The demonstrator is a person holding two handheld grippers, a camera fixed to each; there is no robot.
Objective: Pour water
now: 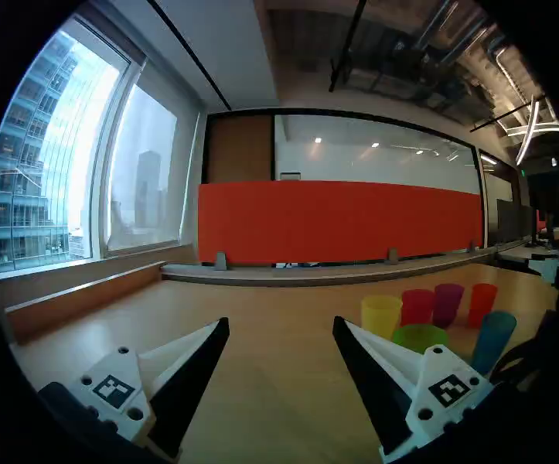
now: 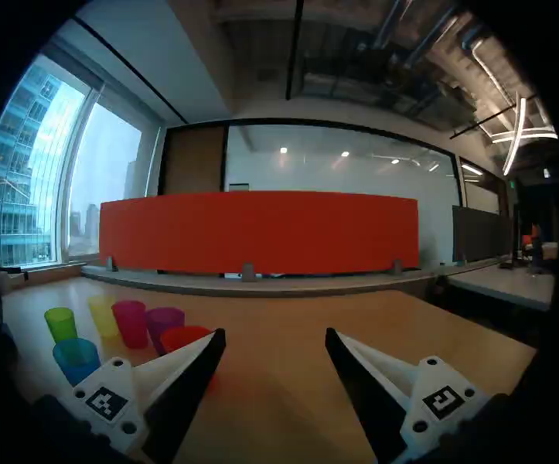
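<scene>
Jaws of left gripper point(image 1: 280, 320) and right gripper point(image 2: 274, 331) stood apart, empty. Plastic cups point(image 1: 417, 306) on worktop point(image 1: 279, 394) appeared light, thin-walled, crushable; hold mid-wall, gently. Fill unclear.

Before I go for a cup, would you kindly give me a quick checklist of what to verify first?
1. Left gripper open, holding nothing: ok.
2. Right gripper open, holding nothing: ok.
3. Green cup and blue cup upright on the table: ok.
4. Water in any cup: cannot tell.
5. A cup centred between a gripper's fingers: not ok; the orange cup sits partly behind one finger of the right gripper.
</scene>
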